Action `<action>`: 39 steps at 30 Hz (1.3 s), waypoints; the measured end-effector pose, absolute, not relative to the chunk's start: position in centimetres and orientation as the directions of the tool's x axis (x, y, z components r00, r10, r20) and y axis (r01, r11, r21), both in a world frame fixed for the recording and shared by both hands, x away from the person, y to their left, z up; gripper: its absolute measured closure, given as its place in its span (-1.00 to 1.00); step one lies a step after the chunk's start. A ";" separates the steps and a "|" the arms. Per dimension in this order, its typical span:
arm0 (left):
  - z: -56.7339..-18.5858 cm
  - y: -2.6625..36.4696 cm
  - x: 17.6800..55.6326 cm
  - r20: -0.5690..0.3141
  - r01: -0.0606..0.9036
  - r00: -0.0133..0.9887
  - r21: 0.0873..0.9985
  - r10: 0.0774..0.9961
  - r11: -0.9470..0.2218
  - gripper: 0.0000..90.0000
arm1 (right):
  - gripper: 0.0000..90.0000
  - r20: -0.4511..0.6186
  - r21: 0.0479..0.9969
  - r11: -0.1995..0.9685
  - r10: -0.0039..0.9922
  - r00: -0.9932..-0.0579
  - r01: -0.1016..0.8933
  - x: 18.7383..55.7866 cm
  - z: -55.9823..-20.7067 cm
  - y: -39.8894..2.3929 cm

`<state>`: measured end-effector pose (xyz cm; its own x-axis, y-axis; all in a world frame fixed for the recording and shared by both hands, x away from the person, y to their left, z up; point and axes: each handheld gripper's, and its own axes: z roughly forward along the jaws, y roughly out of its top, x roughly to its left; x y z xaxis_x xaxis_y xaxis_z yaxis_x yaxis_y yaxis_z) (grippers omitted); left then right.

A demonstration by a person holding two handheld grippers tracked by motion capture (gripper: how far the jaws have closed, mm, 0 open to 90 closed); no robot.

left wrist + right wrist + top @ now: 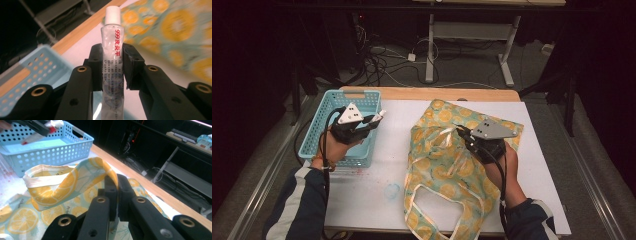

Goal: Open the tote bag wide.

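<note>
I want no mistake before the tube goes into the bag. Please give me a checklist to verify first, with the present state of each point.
1. Left gripper shut on the small white-capped ointment tube: ok.
2. Cap on the tube: ok.
3. Right gripper shut on the rim of the lemon-print fabric bag: ok.
4. Bag mouth lifted open: ok, though how wide, cannot tell.
5. Tube out of the light blue perforated plastic basket: cannot tell; it hangs near the basket's right wall.
6. Bag inside free of other things: cannot tell.
</note>
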<state>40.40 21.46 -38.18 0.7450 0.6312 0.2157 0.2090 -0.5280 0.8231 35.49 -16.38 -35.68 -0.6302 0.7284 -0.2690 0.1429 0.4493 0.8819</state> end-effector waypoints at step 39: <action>-44.7 3.8 36.9 0.254 0.120 0.845 0.768 0.471 -0.629 0.56 | 0.98 -0.250 0.887 0.436 0.731 -0.635 0.153 35.4 -35.6 -16.7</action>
<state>36.87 3.82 -44.74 0.8446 0.4714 0.2538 0.1202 -0.6288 0.7682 35.43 -16.72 -35.64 -0.6353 0.7308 -0.2497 0.1527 0.4358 0.8870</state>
